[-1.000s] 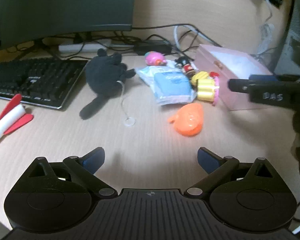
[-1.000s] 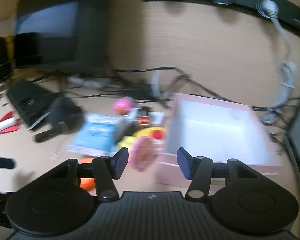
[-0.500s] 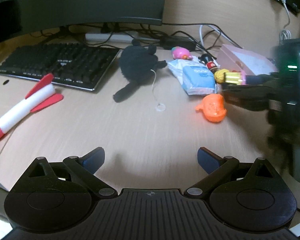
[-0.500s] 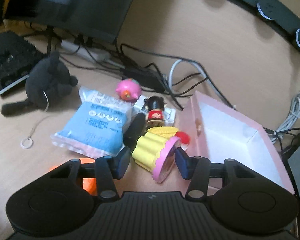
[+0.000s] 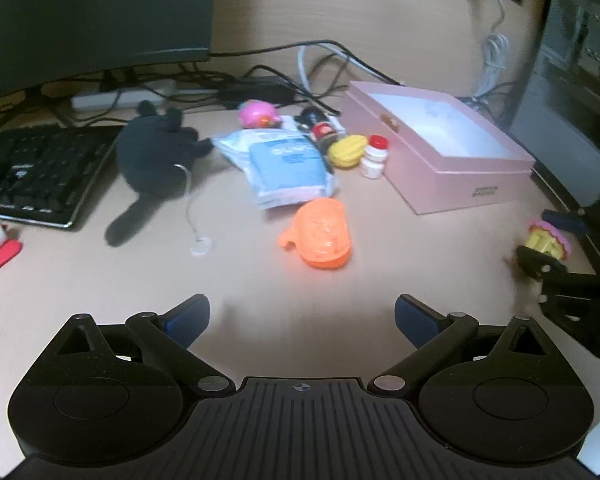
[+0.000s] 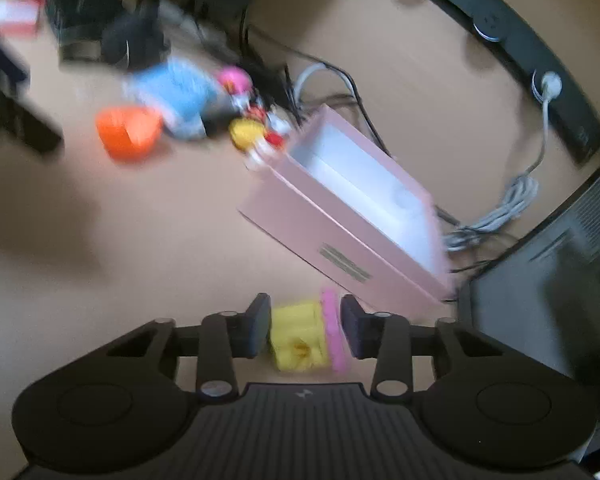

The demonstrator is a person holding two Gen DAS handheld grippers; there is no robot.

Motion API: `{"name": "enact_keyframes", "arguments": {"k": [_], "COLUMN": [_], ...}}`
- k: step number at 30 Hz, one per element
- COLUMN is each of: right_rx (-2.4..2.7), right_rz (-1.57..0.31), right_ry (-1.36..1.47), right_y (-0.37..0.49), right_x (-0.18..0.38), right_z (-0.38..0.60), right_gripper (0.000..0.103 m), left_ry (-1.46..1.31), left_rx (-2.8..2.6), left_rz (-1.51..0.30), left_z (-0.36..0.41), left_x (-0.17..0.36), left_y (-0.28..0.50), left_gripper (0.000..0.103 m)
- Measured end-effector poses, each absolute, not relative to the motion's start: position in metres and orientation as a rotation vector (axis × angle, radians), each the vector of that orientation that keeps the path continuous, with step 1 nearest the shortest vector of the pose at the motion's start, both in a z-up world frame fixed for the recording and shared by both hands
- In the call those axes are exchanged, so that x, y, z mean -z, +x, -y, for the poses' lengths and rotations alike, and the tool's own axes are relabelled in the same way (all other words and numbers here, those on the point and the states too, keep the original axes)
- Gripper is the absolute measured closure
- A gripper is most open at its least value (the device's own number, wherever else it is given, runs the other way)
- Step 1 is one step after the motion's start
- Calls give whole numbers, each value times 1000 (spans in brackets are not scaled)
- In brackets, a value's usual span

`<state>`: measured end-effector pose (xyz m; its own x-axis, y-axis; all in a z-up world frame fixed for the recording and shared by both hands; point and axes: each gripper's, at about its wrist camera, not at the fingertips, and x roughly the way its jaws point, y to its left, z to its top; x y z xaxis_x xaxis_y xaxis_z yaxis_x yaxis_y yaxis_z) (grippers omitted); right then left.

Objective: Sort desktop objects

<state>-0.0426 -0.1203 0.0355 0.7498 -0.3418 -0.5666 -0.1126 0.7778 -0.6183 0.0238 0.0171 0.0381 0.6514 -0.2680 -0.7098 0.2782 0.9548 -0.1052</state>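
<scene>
Right gripper [image 6: 305, 330] has just closed its jaws on the cupcake toy [image 6: 306, 334] and lifted it out of the pile; it now hangs clamped beside the pink box [image 6: 340, 216], off the bench. Left gripper [image 5: 302, 318] hovers with jaws apart, empty, short of the orange toy [image 5: 320, 234]. Likely next: drop the cupcake into the box.

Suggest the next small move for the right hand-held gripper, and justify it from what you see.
Probably carry the yellow-and-pink toy cupcake up over the open pink cardboard box and release it. The right hand-held gripper has just closed on the toy beside the box, which looks empty.
</scene>
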Motion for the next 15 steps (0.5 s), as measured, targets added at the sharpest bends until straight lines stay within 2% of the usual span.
{"name": "enact_keyframes", "arguments": {"k": [3,6,7,9,10,11,15], "right_rx": [150,80,66,76,98,125,168], "right_rz": [-729,-729,-723,-694,-678,-662,-710], "right_ry": [-778,-627,-557,-417,-346,-263,207], "right_y": [-36,-32,-31,-28,-27,-26,-13], "right_x": [-21,-32,-39,-55,-63,-70,-85], "right_z": [113,107,108,119,129,143,219], "right_gripper": [65,65,61,45,30,22,20], "left_ry": [22,24,23,18,13,9,-22], "left_rx": [317,309,304,291,284,277,245], "left_rz": [-811,-819,-822,-830,-833,-833,-850], "left_z": [-17,-20,-22,-25,-27,-29,-36], "left_x": [-37,-37,-37,-36,-35,-35,-34], "left_y": [24,24,24,24,24,23,23], "left_gripper": [1,1,1,1,1,1,1]}}
